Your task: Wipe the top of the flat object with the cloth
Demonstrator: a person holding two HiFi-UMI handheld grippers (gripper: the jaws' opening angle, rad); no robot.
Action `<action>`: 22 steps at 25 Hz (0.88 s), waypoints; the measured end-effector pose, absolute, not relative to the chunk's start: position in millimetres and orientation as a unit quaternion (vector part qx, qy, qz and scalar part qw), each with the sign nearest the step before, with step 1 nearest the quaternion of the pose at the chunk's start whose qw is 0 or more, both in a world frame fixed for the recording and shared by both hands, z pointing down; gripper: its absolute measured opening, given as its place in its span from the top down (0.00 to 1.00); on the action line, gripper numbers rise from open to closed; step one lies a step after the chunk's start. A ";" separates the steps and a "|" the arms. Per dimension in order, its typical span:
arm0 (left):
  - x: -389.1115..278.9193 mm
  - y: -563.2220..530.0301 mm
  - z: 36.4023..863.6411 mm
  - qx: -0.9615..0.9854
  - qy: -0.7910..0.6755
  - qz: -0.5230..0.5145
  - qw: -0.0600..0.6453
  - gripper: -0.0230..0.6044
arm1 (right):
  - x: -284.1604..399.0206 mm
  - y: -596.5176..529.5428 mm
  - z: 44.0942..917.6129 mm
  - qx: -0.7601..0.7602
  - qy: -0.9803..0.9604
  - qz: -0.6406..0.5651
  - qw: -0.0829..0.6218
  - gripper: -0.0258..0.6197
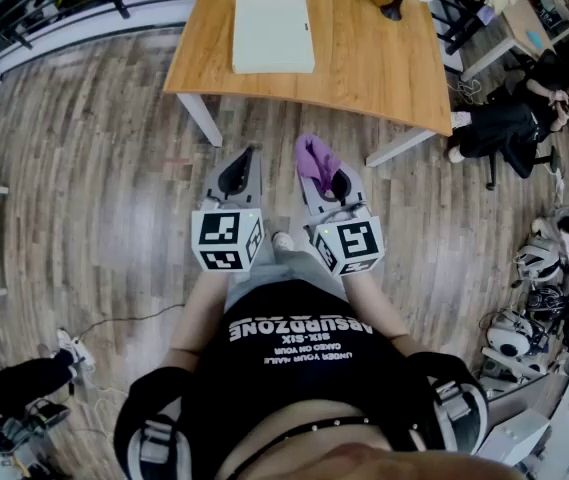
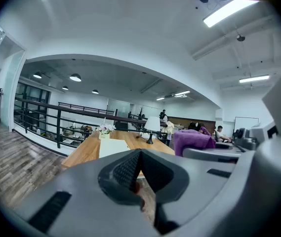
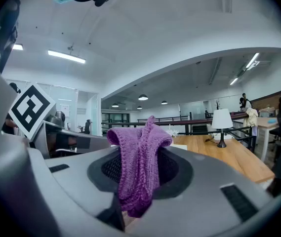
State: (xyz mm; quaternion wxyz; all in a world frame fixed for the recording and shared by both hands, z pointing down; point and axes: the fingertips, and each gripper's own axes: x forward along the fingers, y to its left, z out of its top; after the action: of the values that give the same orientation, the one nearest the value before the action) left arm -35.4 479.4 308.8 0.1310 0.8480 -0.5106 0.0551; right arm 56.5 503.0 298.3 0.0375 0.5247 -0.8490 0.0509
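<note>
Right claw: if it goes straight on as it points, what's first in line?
Free air over the floor, then the wooden table, about where the flat white object lies. The right claw, shut on the purple cloth, seems above tabletop height, so it may clear the edge; depth unclear.

Fuzzy knit cloth [image 3: 139, 168], wooden table [image 1: 384, 58]
</note>
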 end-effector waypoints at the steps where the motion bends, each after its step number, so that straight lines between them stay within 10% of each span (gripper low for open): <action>1: -35.5 477.1 309.2 0.847 -0.511 0.056 0.134 0.94 | 56.4 500.3 298.2 0.524 -0.849 0.052 0.040 0.77; 22: -74.4 273.7 348.8 0.846 -0.497 0.081 0.176 0.94 | 41.5 310.4 331.0 0.527 -0.843 0.067 0.087 0.77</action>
State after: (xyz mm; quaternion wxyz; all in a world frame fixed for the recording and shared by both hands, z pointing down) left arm -74.4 273.7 348.8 0.1763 0.8459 -0.4967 0.0814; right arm 41.5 310.4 331.0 0.0869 0.5275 -0.8425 0.0665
